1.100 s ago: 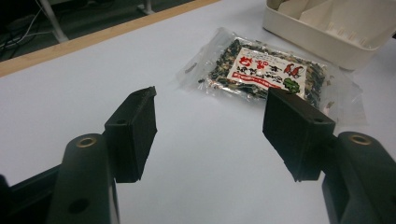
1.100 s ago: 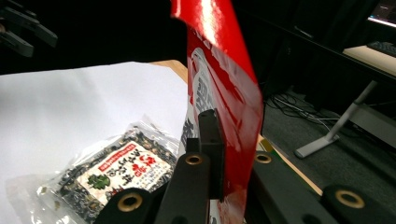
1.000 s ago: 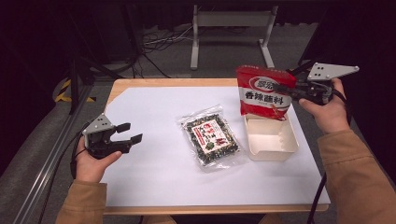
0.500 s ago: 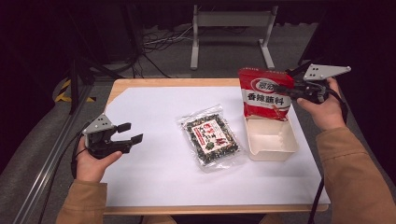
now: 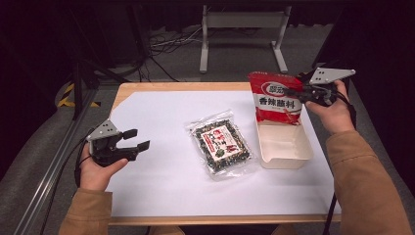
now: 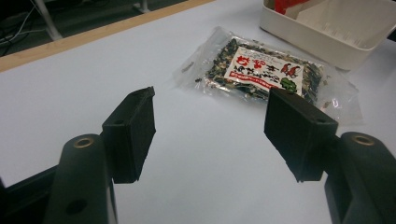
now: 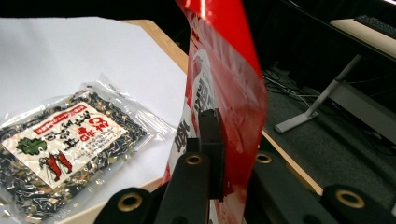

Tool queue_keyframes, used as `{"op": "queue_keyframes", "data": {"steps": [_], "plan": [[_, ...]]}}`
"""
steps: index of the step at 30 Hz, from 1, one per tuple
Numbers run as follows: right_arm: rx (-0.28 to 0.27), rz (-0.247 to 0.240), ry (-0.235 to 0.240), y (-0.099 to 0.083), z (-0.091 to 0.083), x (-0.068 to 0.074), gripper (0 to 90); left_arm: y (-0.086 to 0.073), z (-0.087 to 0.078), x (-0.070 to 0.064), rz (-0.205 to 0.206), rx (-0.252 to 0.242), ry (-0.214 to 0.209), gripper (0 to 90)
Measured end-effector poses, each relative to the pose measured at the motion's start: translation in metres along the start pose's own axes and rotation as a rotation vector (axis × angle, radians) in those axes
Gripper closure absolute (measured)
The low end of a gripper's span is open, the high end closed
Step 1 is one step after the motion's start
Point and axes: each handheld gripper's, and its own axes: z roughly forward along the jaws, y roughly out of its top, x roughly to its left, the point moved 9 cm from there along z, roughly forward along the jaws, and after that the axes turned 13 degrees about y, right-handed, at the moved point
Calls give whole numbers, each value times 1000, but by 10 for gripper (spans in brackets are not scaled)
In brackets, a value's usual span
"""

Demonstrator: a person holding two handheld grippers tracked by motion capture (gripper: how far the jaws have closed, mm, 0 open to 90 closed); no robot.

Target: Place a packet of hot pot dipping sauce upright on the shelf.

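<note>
The red packet (image 5: 275, 98) stands upright, long axis vertical, its lower end in the far part of the white tray (image 5: 288, 155). The right gripper (image 5: 299, 91) is clamped on its right edge — one jaw hidden behind the foil. The clear seaweed bag (image 5: 221, 146) lies flat mid-table. The left gripper (image 5: 137, 140) hovers low at the left — jaws wide apart, empty.

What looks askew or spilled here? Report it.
Nothing spilled or damaged. The clear spice packet lies flat but skewed to the table edges. The red pouch, clamped in the right tool, stands upright at the white tray.
</note>
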Motion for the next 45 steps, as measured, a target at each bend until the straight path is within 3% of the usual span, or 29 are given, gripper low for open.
{"op": "queue_keyframes", "data": {"steps": [7, 15, 22, 32, 45], "plan": [[34, -23, 12, -8, 12, -2, 891, 0, 1, 0, 2, -2, 0, 343], [10, -9, 14, -17, 14, -1, 889, -1, 1, 0, -9, 1, -7, 343], [35, -1, 43, -24, 19, 7, 883, 1, 2, 0, -4, -5, -12, 343], [57, 73, -15, -43, 14, 2, 890, 3, 5, -1, -8, -2, -21, 342], [60, 149, -44, -61, 7, 0, 889, 7, 9, -4, 3, -7, -37, 342]]}}
